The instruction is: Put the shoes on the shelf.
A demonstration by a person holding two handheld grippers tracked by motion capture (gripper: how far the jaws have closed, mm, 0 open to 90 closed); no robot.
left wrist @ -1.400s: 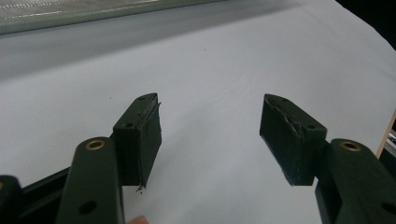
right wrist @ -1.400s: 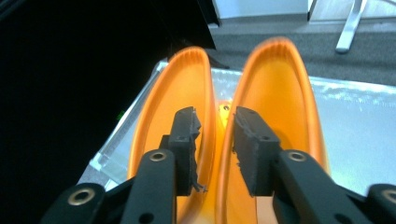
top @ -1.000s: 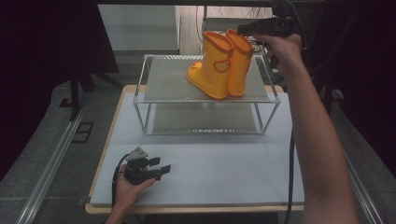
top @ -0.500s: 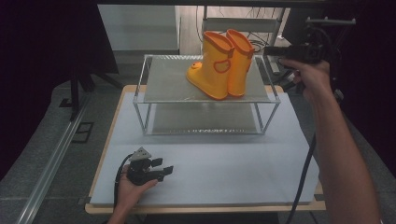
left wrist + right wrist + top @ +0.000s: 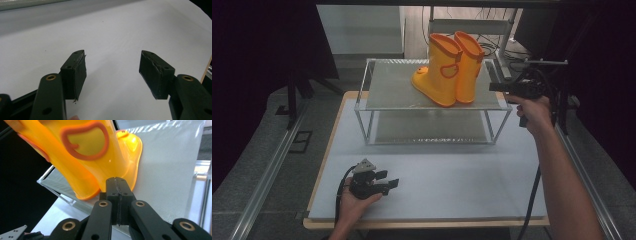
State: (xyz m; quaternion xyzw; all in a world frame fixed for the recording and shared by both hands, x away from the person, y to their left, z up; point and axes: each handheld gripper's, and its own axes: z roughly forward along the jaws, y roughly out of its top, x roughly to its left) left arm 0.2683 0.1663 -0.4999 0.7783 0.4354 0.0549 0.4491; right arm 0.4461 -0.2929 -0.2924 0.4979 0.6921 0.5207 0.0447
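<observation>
just left of the right hand-held gripper (image 5: 495,87), pressed closed on nothing, stand the yellow boots (image 5: 447,68).

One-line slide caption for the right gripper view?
Right gripper, jaws closed and empty, points at a pair of yellow rain boots standing on the rack's top shelf.

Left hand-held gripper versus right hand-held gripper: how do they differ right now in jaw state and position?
The left hand-held gripper has its jaws spread apart with nothing between them; the right hand-held gripper has its jaws closed together, also on nothing. The left sits low over the white table at the near edge; the right is raised beside the rack, close to the yellow boots. Both are hand-held, black and two-jawed.
</observation>
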